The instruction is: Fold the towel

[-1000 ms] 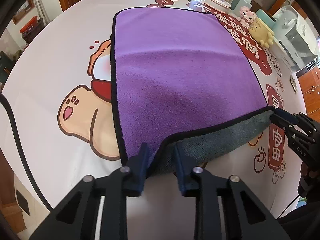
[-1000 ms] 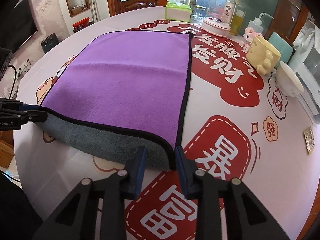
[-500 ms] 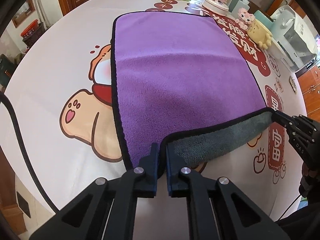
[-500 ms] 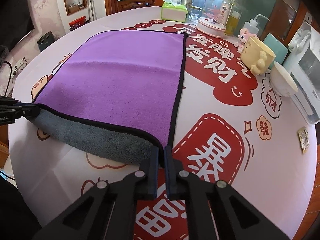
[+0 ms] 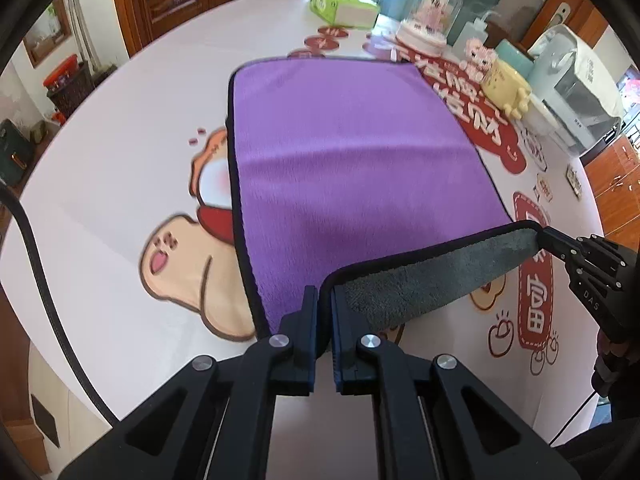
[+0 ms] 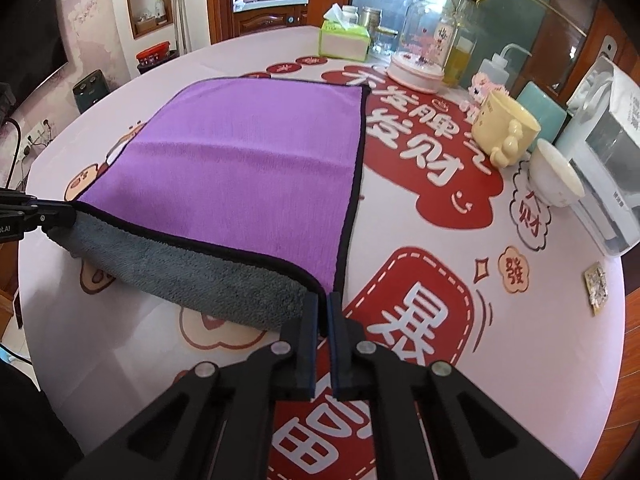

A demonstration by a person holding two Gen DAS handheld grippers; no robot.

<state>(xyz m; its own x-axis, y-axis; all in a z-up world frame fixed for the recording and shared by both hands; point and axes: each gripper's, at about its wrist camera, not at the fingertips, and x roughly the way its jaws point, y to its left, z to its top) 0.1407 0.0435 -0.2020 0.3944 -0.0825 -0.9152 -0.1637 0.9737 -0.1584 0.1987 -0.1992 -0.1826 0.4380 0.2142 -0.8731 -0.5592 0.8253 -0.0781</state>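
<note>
Purple towel [image 5: 352, 168] lying flat, long axis toward 12 o'clock, near edge lifted – grey underside showing, left gripper [image 5: 325, 312] and right gripper [image 6: 323, 312] each pinched narrow on a near corner

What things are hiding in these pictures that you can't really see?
- Left wrist view: the cartoon animal on the tablecloth is half covered by the purple towel.
- Left wrist view: the towel corner inside the left tongs is hidden by the fingers.
- Right wrist view: the red sign is cut off by the right tongs.
- Right wrist view: the bottle label under the glass dome is too small to read.
</note>
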